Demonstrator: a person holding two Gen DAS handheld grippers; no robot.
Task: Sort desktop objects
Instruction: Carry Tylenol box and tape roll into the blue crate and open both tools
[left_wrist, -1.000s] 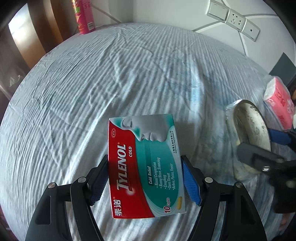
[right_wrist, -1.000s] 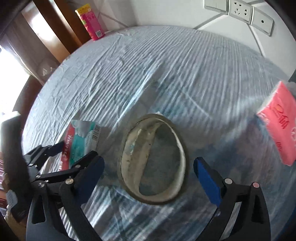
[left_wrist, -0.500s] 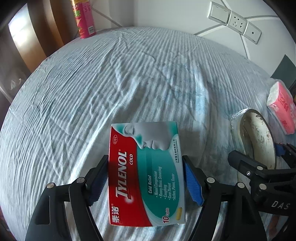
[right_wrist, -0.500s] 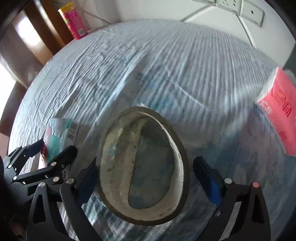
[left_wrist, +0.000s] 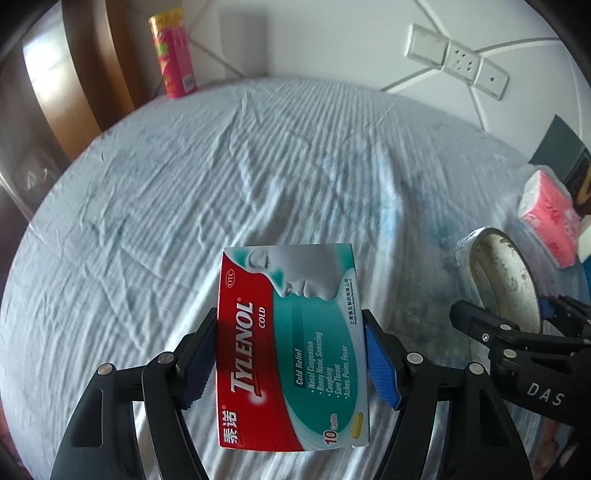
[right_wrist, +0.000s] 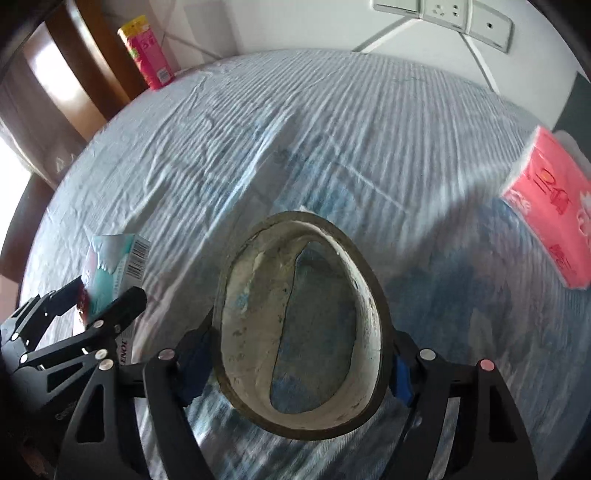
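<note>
A wrinkled pale blue striped cloth (left_wrist: 184, 206) covers the surface. White wall sockets (right_wrist: 443, 11) sit on the wall behind it. Brown wooden furniture (left_wrist: 74, 74) stands at its far left edge.

Left gripper (left_wrist: 291, 354) clamped on a Tylenol box (left_wrist: 291, 343) at 6 o'clock, tape roll (left_wrist: 498, 280) at 3 o'clock held by the right gripper (left_wrist: 517, 317), pink tissue pack (left_wrist: 550, 214) at 2 o'clock, pink canister (left_wrist: 173, 51) at 11 o'clock, wrinkled pale blue cloth (left_wrist: 184, 192) beneath.

The left hand-held gripper (left_wrist: 290, 363) points forward and slightly downward — its blue pads (left_wrist: 380, 369) press in from both sides on what it holds. The right hand-held gripper (right_wrist: 301, 365) sits just beside it, level with it, jaws drawn in likewise — blue pads (right_wrist: 195, 358) largely hidden, black fingers angled inward.
</note>
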